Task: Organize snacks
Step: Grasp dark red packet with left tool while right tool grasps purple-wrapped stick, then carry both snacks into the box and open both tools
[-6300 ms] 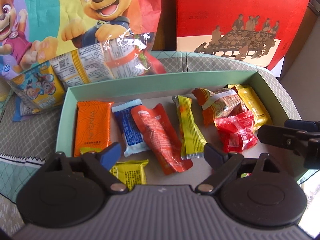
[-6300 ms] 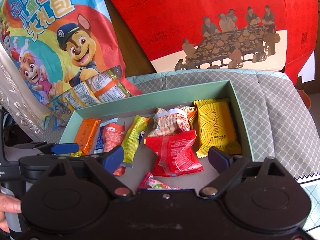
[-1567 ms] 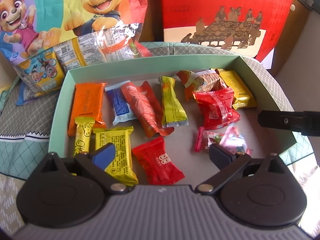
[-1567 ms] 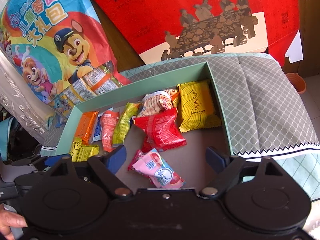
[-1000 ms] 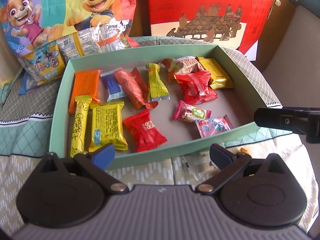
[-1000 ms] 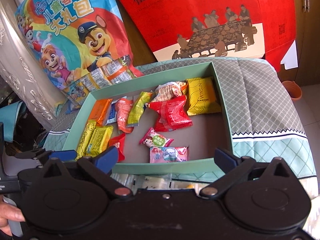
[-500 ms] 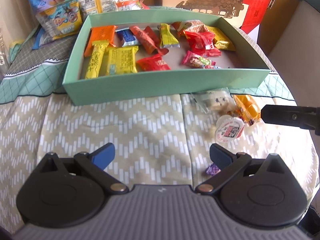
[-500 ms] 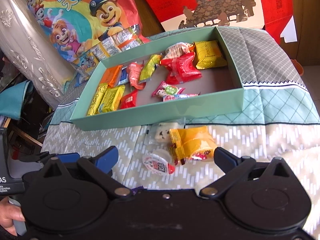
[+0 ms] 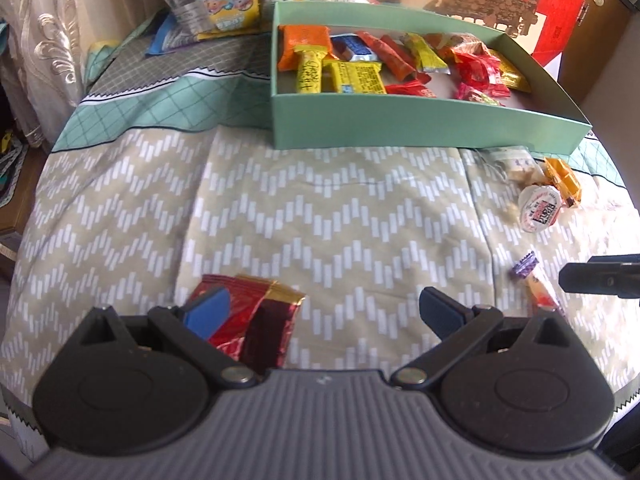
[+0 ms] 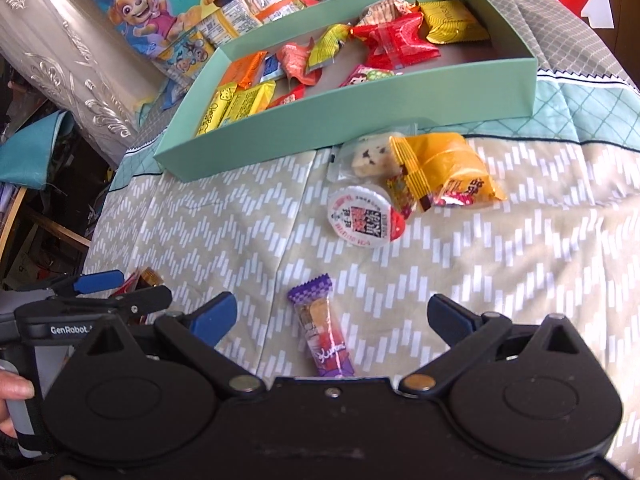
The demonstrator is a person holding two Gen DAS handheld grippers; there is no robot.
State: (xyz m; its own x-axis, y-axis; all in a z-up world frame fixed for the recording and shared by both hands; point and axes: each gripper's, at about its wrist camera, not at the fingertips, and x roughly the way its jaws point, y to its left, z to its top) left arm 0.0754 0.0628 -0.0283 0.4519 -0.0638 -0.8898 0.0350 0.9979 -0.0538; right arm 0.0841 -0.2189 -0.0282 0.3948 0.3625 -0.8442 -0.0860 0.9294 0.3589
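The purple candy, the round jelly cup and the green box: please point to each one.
purple candy (image 10: 324,334), right wrist view, middle of wrapper.
round jelly cup (image 10: 362,216), right wrist view, printed lid.
green box (image 10: 360,112), right wrist view, near outer wall.

Mint-green box (image 10: 360,108), beige white-chevron cloth (image 10: 500,260), purple-ended candy (image 10: 322,332), red-gold packet (image 9: 256,316).

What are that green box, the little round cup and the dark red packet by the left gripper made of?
The green box looks like matte cardboard: flat, thin walls with crisp folded corners and no shine. The round cup seems to be translucent plastic under a printed peel-off lid. The dark red packet looks like metallic foil film, going by its glossy creases and gold edge.
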